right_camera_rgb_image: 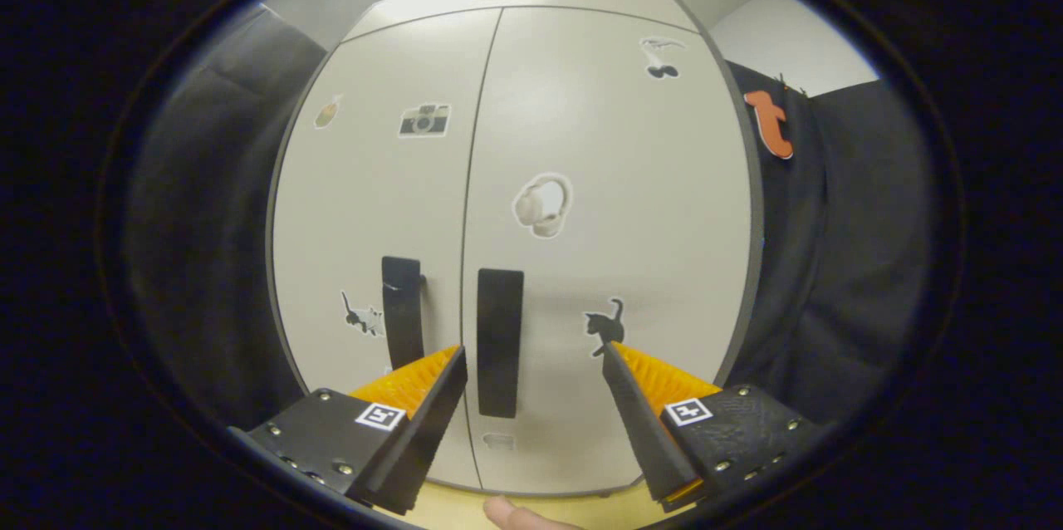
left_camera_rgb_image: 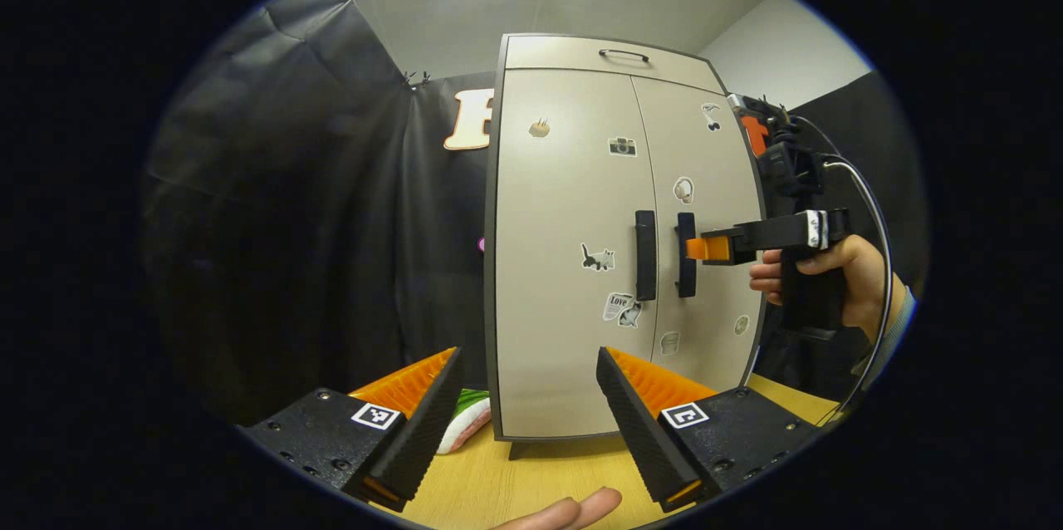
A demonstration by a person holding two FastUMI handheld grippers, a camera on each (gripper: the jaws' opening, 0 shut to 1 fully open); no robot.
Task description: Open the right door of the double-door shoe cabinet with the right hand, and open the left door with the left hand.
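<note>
Beside the right door handle — right hand-held gripper, spread; left hand-held gripper spread too.

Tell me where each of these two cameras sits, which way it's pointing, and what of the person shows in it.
Left gripper view: rides on the left gripper, set back from the shoe cabinet, facing its closed doors; a fingertip shows at the bottom, and farther off a hand holds the right gripper at the right door handle.
Right gripper view: rides on the right gripper, close to the cabinet, open fingers either side of the right door handle; a fingertip shows below.
Shared: cabinet, both handles, stickers, wooden table.
</note>
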